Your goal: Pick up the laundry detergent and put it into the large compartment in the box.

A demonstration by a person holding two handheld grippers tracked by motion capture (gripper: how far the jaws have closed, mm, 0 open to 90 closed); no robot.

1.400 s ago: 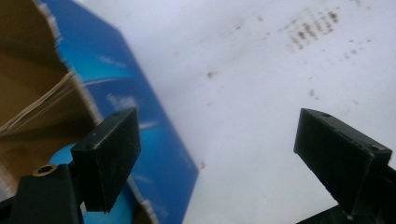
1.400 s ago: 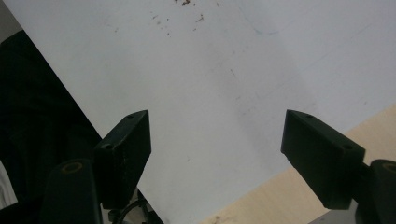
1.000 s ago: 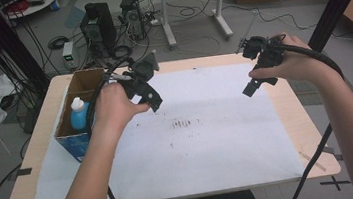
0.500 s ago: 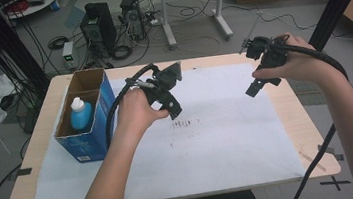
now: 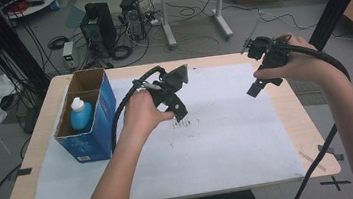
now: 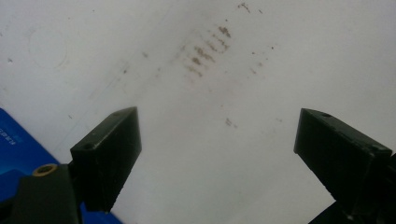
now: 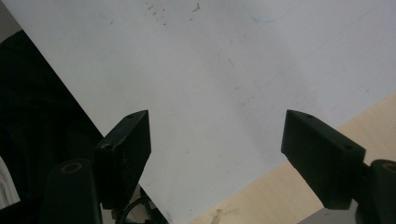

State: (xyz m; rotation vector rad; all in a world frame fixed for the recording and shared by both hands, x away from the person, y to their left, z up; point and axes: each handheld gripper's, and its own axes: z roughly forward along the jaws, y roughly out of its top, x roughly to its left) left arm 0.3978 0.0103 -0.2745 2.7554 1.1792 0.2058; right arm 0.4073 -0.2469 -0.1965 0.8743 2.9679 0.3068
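My left gripper (image 5: 180, 112) hangs over the middle of the white paper sheet (image 5: 229, 138), just above a patch of brown smudges (image 5: 186, 124). In the left gripper view its jaws stand wide apart, open (image 6: 217, 149), with nothing between them, and the smudges (image 6: 208, 49) lie ahead. My right gripper (image 5: 255, 89) is held above the sheet's far right part. Its jaws are open (image 7: 217, 149) too, over bare paper near the sheet's edge and the wooden table (image 7: 261, 196).
A blue cardboard box (image 5: 88, 119) stands open at the table's left with a blue bottle (image 5: 79, 114) inside; its corner (image 6: 18, 144) shows in the left gripper view. Cables trail from both grippers. Computers, desks and cartons sit on the floor beyond the table.
My left gripper has moved right and down, from beside the blue box to the middle of the sheet over the smudges. The right gripper has stayed where it was.
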